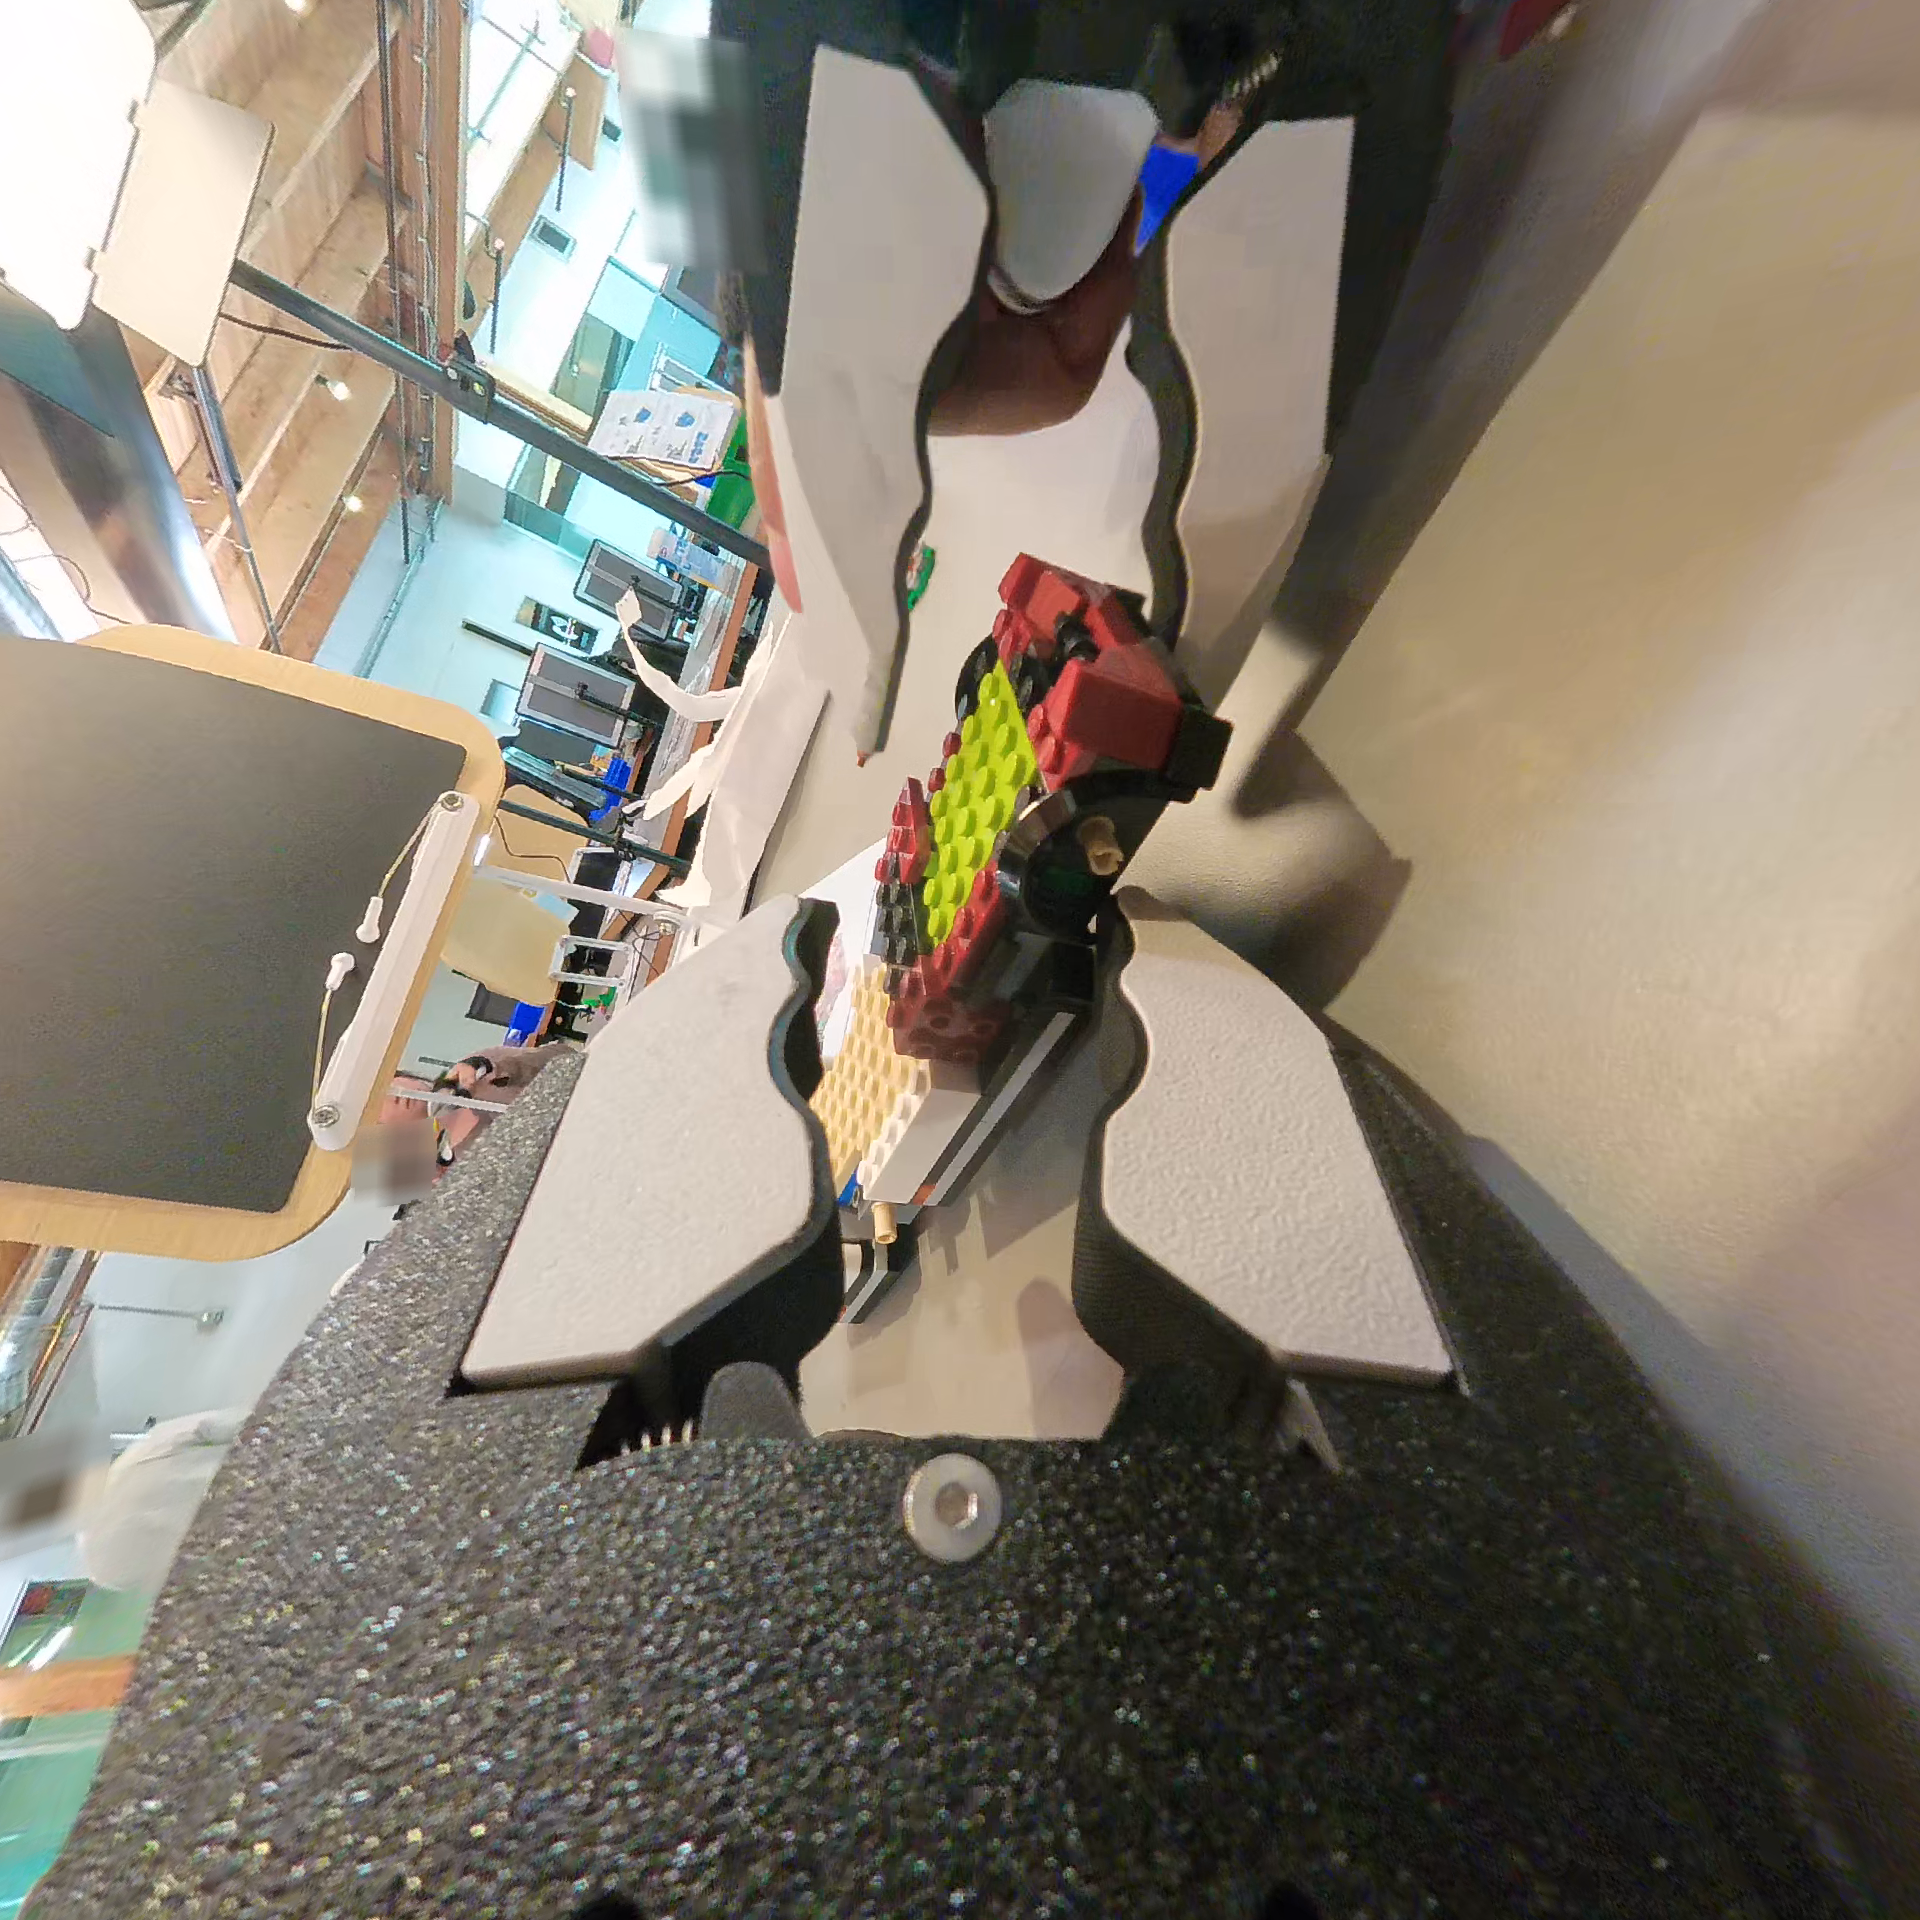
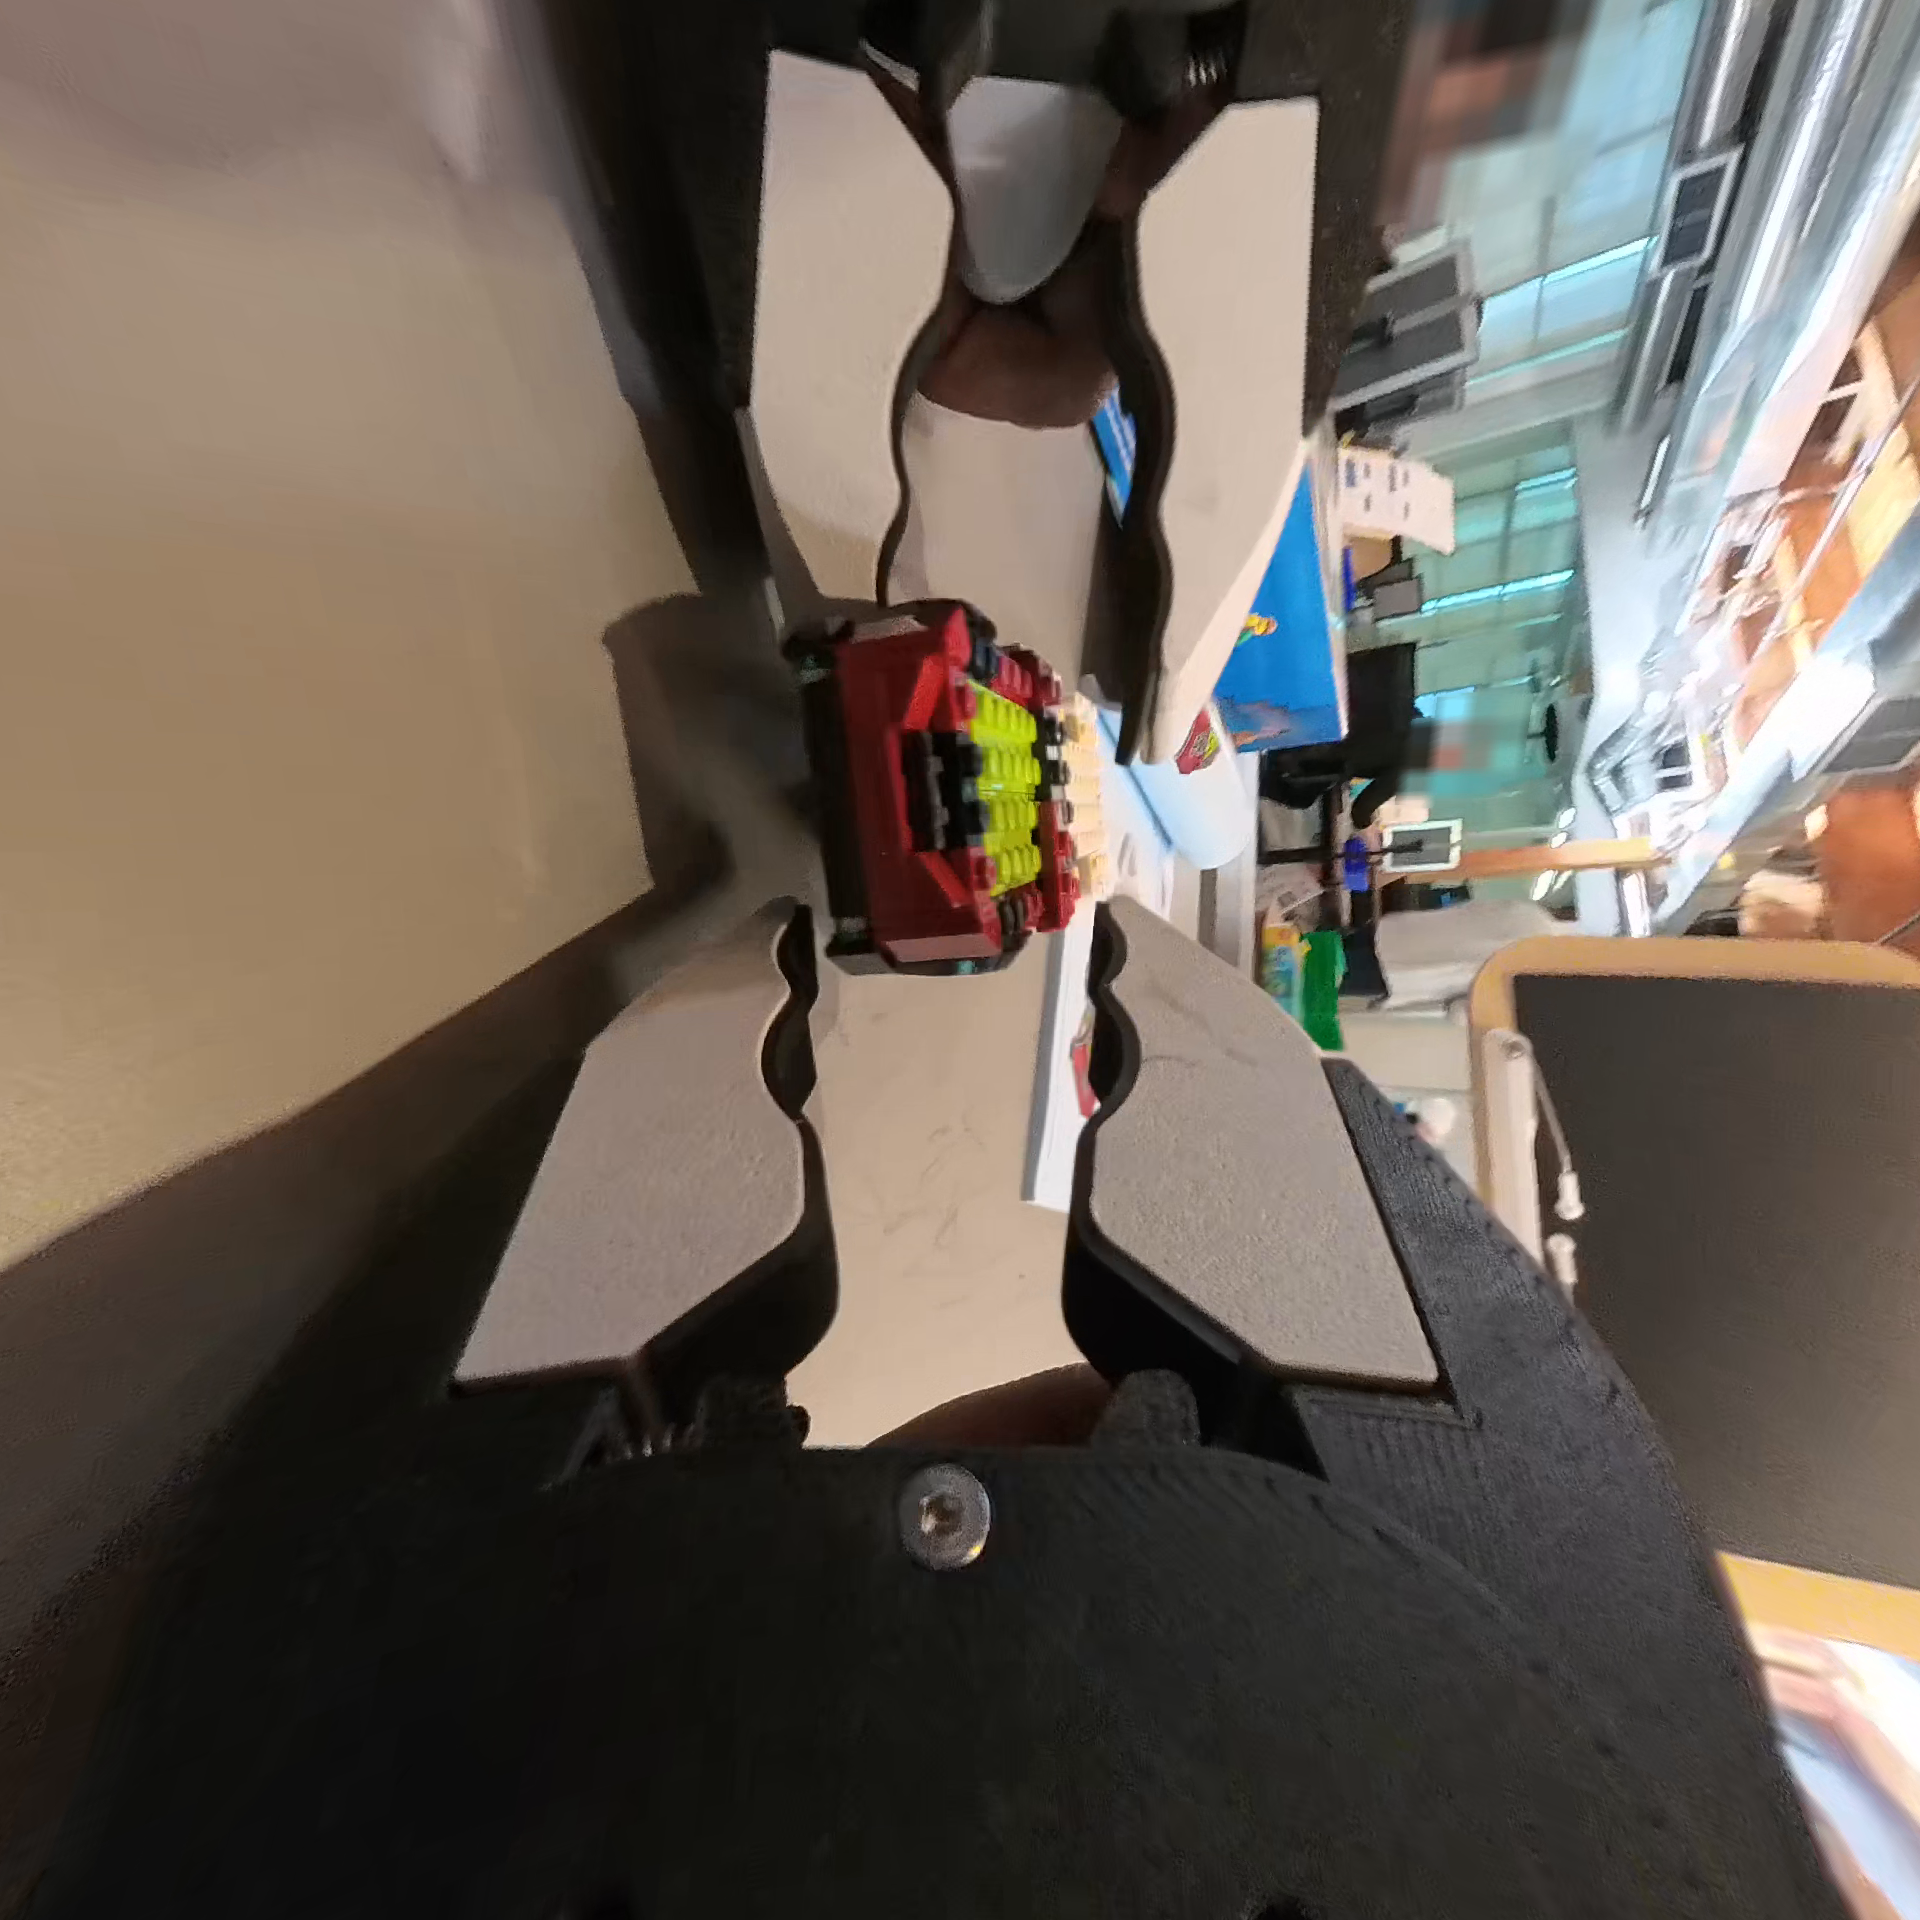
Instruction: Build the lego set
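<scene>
The left gripper (image 1: 961, 925) stands with its jaws spread wide, and a brick-built model car (image 1: 997, 821) of dark red, black and lime-green pieces sits across the gap at its tips. The model's black underside and wheel arch lie close against the right-hand fingertip (image 1: 1132, 935), while the other fingertip (image 1: 790, 935) stands clear of the bricks. Whether the pads press on the model cannot be told from this angle. Behind the red section, deeper between the fingers, the build carries on as a tan studded plate (image 1: 868, 1070) with white and grey bricks beside it.

The right gripper (image 2: 945, 930) is likewise spread wide. The same model car (image 2: 935, 790) shows just beyond its tips, blurred, its near corner close to the left-hand fingertip (image 2: 795, 940) and well apart from the other one (image 2: 1107, 940); nothing lies between its pads. Straight ahead of each gripper, on the far side of the model, the opposite gripper points back at it.

Under both runs a pale tabletop (image 2: 935, 1195). Off the right gripper's right-hand finger lie a white booklet (image 2: 1060, 1081) and, farther out, a blue box (image 2: 1283, 644).
</scene>
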The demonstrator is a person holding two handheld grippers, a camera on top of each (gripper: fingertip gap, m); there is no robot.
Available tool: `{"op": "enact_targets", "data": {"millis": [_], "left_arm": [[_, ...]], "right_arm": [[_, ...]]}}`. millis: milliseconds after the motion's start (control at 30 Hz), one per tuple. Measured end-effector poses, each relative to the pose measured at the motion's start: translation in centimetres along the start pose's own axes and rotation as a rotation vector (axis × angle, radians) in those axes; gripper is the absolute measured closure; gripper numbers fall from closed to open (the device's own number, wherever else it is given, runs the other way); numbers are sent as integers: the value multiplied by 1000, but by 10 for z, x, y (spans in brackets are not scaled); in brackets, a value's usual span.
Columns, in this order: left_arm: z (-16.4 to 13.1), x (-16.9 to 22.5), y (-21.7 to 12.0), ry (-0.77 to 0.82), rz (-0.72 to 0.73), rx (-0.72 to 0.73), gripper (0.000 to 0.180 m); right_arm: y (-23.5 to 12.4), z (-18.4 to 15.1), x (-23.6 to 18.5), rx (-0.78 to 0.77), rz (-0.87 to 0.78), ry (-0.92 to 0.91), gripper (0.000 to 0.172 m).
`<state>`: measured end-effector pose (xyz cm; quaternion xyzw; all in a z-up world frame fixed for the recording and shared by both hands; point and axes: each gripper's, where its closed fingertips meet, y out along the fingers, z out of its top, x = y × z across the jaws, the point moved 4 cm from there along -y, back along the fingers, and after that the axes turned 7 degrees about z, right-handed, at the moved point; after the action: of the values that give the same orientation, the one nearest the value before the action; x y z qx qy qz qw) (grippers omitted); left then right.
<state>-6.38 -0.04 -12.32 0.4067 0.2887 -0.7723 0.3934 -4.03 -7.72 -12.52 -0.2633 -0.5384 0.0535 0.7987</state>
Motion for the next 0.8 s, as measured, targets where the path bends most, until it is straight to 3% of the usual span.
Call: {"op": "enact_targets", "data": {"millis": [167, 267, 800], "left_arm": [[0, -1, 0, -1, 3, 3, 129], [1, -1, -1, -2, 9, 8, 130], [-1, -3, 3, 19, 37, -19, 123]], "right_arm": [[2, 7, -1, 29, -49, -91, 126], [5, 8, -1, 17, -65, -126, 140], [-6, 21, 6, 73, -113, -83, 143]]}}
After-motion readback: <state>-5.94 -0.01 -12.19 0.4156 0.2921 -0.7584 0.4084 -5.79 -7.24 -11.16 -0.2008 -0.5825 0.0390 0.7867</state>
